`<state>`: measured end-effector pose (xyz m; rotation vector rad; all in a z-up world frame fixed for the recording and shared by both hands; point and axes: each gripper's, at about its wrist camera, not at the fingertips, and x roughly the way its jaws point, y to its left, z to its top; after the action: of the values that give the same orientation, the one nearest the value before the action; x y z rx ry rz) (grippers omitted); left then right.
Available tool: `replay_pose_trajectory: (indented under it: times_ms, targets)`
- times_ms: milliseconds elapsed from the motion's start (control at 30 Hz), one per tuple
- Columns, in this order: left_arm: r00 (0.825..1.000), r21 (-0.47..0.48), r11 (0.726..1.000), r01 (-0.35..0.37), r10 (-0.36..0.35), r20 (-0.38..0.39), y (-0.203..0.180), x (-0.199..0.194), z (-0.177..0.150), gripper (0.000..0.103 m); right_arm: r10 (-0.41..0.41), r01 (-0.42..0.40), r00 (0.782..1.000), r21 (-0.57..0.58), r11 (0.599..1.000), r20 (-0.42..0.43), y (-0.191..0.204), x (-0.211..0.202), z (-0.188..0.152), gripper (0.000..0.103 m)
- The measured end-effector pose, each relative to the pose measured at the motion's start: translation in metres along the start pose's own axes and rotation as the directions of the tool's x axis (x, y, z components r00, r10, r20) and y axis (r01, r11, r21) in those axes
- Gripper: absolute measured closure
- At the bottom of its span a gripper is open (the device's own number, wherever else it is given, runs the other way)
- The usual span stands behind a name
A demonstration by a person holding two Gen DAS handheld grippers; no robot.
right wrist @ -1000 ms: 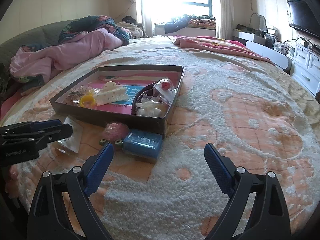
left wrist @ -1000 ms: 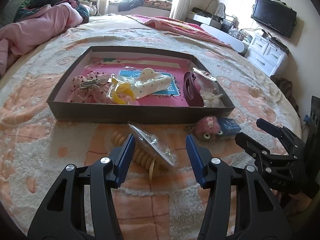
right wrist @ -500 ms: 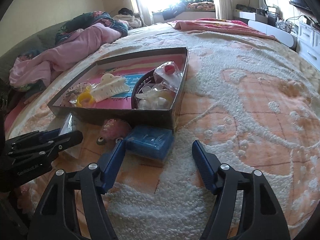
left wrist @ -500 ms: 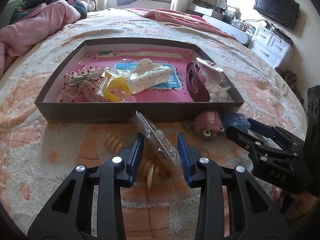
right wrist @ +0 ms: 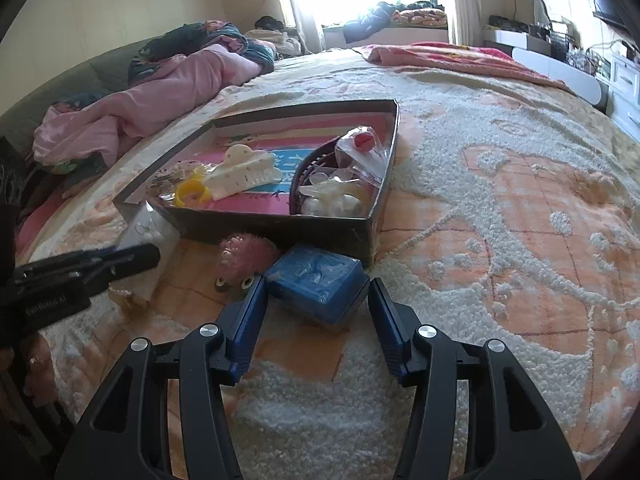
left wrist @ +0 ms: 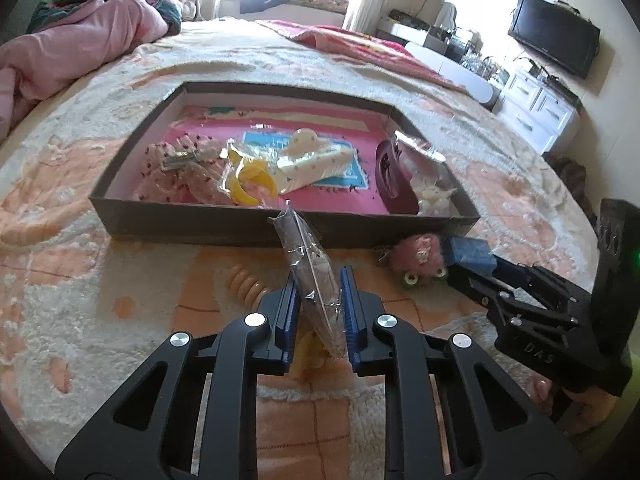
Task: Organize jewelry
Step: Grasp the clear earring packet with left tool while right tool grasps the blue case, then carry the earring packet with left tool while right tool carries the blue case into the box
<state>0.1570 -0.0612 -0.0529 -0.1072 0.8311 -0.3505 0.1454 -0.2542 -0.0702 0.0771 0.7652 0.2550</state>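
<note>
My left gripper (left wrist: 319, 280) is shut on a clear plastic packet (left wrist: 306, 248) that stands on edge just in front of the dark tray (left wrist: 200, 226). A beige spiral hair tie (left wrist: 244, 280) lies under and left of it. My right gripper (right wrist: 317, 282) straddles a small blue box (right wrist: 320, 268) on the blanket at the tray's near right corner (right wrist: 368, 236). Its jaws are closing, the box sits between them, and the pads are at its corners without a clear press. A pink fuzzy clip (right wrist: 244, 256) lies beside the box.
The tray holds a white claw clip (left wrist: 312, 160), a yellow ring (left wrist: 252, 184), a maroon headband (left wrist: 388, 180) and a spotted bow (left wrist: 176, 168). A pink quilt (right wrist: 160, 92) is heaped at the far left. A white dresser (left wrist: 540, 108) and TV (left wrist: 556, 44) stand beyond the bed's right edge.
My left jaws have come together on the plastic packet, which now stands more upright. My right gripper has moved up to the blue box and its jaws have narrowed around it.
</note>
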Motion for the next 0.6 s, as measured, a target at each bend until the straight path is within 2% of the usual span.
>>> replay_pose_trajectory:
  times_ms: [233,600]
  targets:
    - [1.000,-0.008,1.000,0.014,-0.014,0.026,0.004,-0.017,0.000,0.091,0.019,-0.018,0.999,-0.043,0.999,0.039,0.009,-0.015,-0.001,0.053]
    - [0.997,-0.047,0.999,-0.026,0.030,0.078,0.023,-0.034,0.009,0.091,0.082,-0.078,0.995,-0.071,0.994,0.056,0.027,-0.024,0.002,0.053]
